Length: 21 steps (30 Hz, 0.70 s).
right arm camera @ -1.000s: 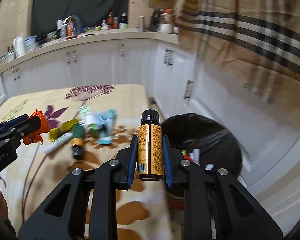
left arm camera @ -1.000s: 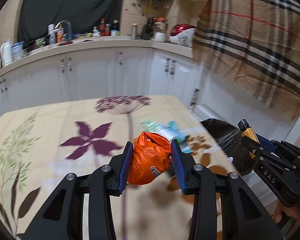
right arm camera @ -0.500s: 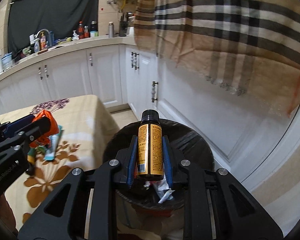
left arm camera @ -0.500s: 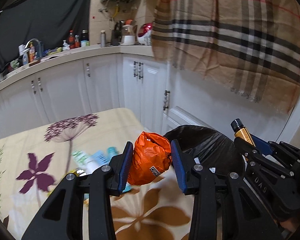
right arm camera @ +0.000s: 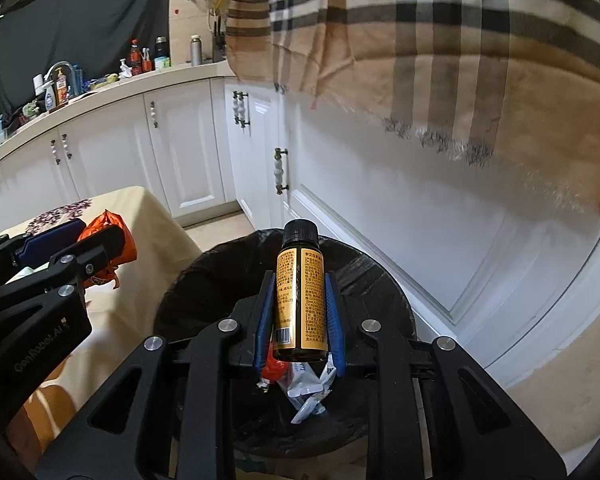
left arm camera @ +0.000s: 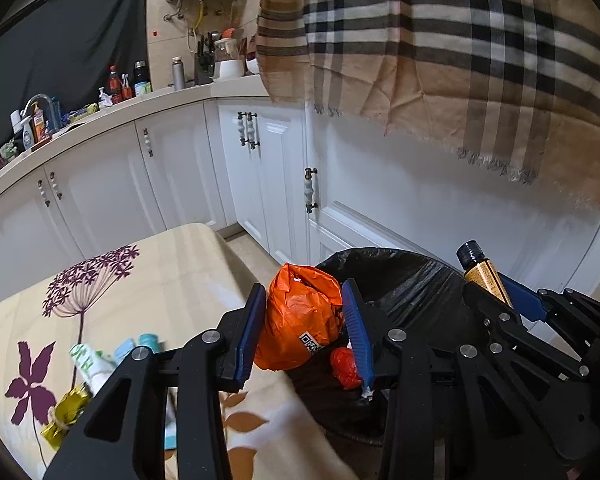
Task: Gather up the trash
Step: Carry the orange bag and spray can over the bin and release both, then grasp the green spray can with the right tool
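Note:
My left gripper point(left arm camera: 302, 332) is shut on a crumpled orange plastic bag point(left arm camera: 300, 320) and holds it over the table's right edge, beside the black-lined trash bin point(left arm camera: 412, 280). My right gripper point(right arm camera: 300, 312) is shut on a small brown bottle point(right arm camera: 300, 300) with an orange label and black cap, held upright over the bin point(right arm camera: 204, 280). The bottle point(left arm camera: 482, 270) and right gripper also show at the right of the left wrist view. The orange bag point(right arm camera: 114, 232) and left gripper show at the left of the right wrist view. Wrappers point(right arm camera: 308, 384) lie inside the bin.
The table with a floral cloth point(left arm camera: 160, 272) still carries tubes point(left arm camera: 92, 364) and a gold wrapper point(left arm camera: 66, 412). White cabinets point(left arm camera: 268, 184) stand behind the bin. A plaid cloth point(left arm camera: 440, 48) hangs above. A cluttered counter point(left arm camera: 80, 112) runs along the back.
Both grippers have swung right from over the table toward the bin. The bottle is now over the bin opening and the orange bag is at the table edge. Both grips are unchanged.

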Each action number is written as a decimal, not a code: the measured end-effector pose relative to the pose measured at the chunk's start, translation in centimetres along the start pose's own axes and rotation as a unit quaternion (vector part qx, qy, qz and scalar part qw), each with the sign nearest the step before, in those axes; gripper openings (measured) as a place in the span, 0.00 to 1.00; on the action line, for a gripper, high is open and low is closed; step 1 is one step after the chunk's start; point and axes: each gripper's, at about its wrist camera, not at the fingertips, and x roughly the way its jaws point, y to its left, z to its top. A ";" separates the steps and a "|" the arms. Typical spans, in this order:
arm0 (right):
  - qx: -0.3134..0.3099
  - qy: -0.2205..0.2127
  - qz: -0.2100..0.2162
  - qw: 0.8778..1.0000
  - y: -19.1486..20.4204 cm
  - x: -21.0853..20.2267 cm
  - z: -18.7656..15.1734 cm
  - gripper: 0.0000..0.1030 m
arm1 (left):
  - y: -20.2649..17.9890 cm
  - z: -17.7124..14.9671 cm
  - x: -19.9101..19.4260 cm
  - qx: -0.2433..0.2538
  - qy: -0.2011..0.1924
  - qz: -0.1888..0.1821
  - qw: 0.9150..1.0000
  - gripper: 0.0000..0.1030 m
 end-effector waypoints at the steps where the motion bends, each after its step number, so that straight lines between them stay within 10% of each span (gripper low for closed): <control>1: 0.002 0.001 -0.001 1.000 -0.1 0.3 0.1 0.22 | -0.1 0.1 0.4 0.001 0.002 0.001 1.000 0.39; 21: 0.008 -0.002 -0.001 1.000 0.7 -0.3 0.3 0.36 | 2.2 -0.5 -1.3 -0.014 0.008 0.027 1.000 0.66</control>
